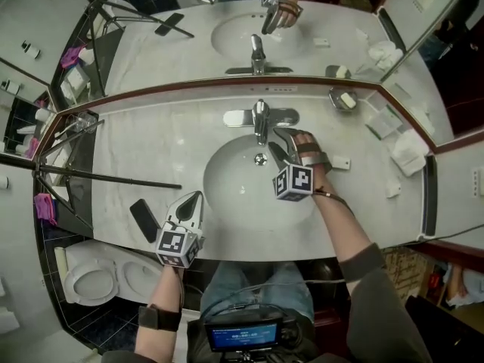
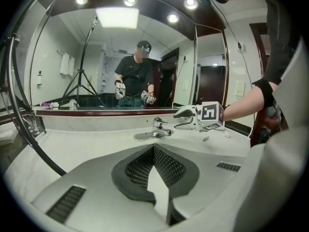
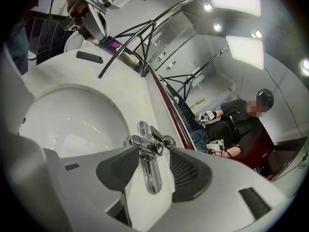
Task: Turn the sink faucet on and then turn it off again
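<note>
Nearest the body, the left gripper [image 1: 193,199] hangs over the front edge of the counter [image 1: 378,218], left of the basin [image 1: 227,176]; its own view shows the jaws pressed together with nothing between them. A dark flat object [image 1: 144,219], perhaps a phone, lies on the counter just beside it. Further in, the right gripper [image 1: 278,144] reaches across the basin's right side to the faucet [image 1: 261,119], which stands at the back rim of the basin, centred, just in front of the mirror [image 1: 242,36]. In the right gripper view the jaws stand wide apart with the chrome top of the faucet between them; the pads sit to either side of the metal and do not appear to press on it. Whether that is the lever or the spout I cannot tell for sure. No stream of water shows in any view and the basin looks dry. Judgement: task at or near its start. The right gripper is placed at the faucet but has no grip, so turning it on and off both appear left to do. A soap dish [image 1: 342,99] sits at the back right of the counter.
</note>
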A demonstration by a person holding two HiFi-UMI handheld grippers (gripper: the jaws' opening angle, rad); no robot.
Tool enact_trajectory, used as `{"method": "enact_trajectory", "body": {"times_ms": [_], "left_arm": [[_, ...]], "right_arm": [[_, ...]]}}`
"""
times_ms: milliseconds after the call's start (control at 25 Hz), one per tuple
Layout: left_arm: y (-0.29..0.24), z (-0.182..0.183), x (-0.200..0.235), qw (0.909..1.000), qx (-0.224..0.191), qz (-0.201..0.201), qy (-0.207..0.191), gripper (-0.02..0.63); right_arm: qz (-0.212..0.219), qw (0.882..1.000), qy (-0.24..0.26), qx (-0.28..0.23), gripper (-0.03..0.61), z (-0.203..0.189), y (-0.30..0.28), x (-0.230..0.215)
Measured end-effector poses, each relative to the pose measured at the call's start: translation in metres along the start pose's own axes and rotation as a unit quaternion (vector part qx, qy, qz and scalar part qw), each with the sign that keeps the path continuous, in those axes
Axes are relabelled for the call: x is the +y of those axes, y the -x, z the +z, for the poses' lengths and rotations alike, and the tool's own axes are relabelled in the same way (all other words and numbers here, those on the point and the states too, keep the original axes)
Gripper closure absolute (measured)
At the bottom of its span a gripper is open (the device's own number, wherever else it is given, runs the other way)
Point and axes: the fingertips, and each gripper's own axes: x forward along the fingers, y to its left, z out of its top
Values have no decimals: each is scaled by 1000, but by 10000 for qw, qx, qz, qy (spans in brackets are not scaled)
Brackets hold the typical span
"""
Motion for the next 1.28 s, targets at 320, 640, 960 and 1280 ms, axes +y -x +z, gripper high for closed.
{"method": "enact_trajectory", "body": {"times_ms": [320, 640, 960, 1280], "left_arm": [[-7, 1, 2, 10000, -35, -33, -4, 612], [-10, 6, 6, 10000, -39, -4, -45, 612], [-16, -1, 7, 10000, 41, -23, -10, 612], [-23, 10, 10, 10000, -17, -24, -28, 612]], "right_arm": [[39, 9995, 308, -75, 351, 16, -21, -6], [65, 9992, 405, -29, 351, 22, -44, -7], [115, 9979, 632, -3, 389, 28, -59, -19], [276, 9977, 610, 49, 391, 30, -60, -23]]}}
